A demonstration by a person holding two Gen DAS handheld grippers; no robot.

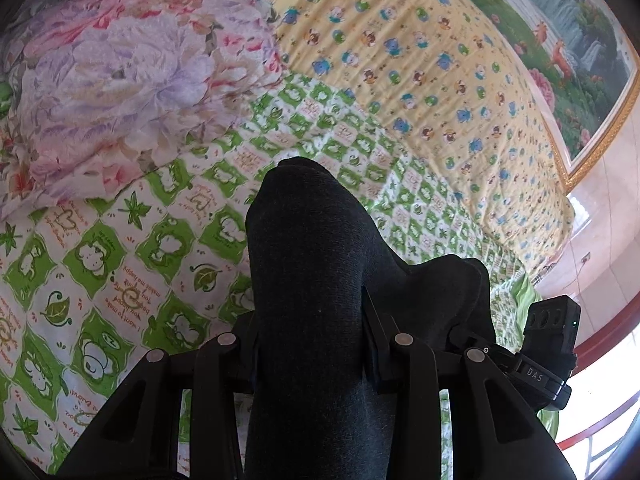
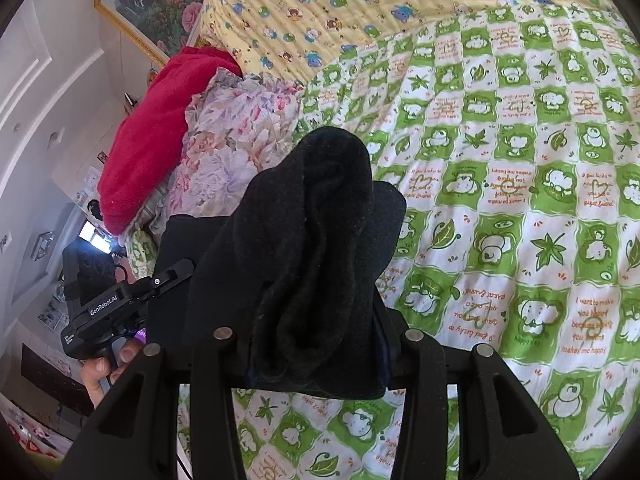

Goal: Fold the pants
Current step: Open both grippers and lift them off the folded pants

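Observation:
The black pants are bunched up and draped over my left gripper, which is shut on the fabric; the cloth hides its fingertips. In the right wrist view another bunch of the same pants rises between the jaws of my right gripper, also shut on it. Both bunches hang lifted above the green-and-white quilt. The other gripper's body shows at each view's edge: the right one and the left one, held by a hand.
A floral blanket and a red towel are heaped at the bed's side. A yellow cartoon-print quilt covers the far half of the bed. A framed picture hangs on the wall behind.

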